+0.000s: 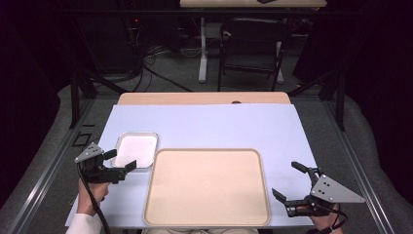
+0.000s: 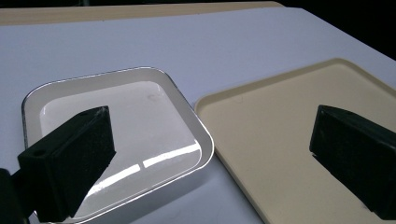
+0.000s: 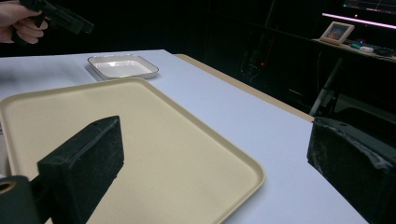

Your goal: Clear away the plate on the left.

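Observation:
A large empty beige tray (image 1: 207, 187) lies at the front middle of the table. Just left of its far corner sits a small white square dish (image 1: 138, 148), also empty. My left gripper (image 1: 122, 160) hovers open at the dish's near-left edge, and in the left gripper view the left gripper (image 2: 212, 121) has its jaws spread over the dish (image 2: 126, 126) and the tray's corner (image 2: 280, 116). To the right of the tray is my right gripper (image 1: 287, 180), open and holding nothing. In the right gripper view the right gripper (image 3: 215, 130) straddles the tray's edge (image 3: 177, 154).
A pale sheet (image 1: 219, 126) covers the wooden table (image 1: 204, 98). A dark chair (image 1: 253, 46) and floor cables (image 1: 146, 58) lie beyond the far edge. Metal rails (image 1: 48, 165) run along both sides. The other hand and its gripper (image 3: 60, 16) appear far off in the right gripper view.

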The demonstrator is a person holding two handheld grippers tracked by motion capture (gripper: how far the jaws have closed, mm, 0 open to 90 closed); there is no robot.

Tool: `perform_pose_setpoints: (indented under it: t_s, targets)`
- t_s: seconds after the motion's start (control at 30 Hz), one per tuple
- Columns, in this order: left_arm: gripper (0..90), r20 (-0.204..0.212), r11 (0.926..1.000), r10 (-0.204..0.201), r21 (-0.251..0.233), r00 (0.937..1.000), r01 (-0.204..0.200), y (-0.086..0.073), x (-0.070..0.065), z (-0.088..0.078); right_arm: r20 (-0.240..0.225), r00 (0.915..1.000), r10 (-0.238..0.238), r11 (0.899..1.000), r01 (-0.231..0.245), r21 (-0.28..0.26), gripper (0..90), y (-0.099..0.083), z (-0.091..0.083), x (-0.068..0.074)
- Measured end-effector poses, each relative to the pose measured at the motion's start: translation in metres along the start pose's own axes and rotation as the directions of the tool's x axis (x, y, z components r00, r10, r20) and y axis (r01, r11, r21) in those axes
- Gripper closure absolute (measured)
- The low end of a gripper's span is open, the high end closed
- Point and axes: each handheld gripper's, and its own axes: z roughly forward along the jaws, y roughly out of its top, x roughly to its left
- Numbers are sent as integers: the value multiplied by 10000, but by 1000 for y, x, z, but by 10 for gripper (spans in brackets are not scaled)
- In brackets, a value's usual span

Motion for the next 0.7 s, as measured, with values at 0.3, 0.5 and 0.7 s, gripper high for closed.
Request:
perform_pose_setpoints:
  t_s: [0.3, 0.5, 0.7]
  targets:
    - [0, -446, 9989, -194, 424, 9988, 213, 2, 19, 11, 15, 10000, -17, 10000, 17, 68, 33, 0, 1, 0]
    - [0, -613, 9973, -469, 544, 9970, 503, 4, 32, 17, 9, 10000, -14, 9999, 14, 102, 36, -1, 1, 0]
    - [0, -791, 9961, -585, 613, 9951, 635, 5, 40, 22, 72, 10000, -34, 9998, 33, 174, 41, -1, 1, 0]
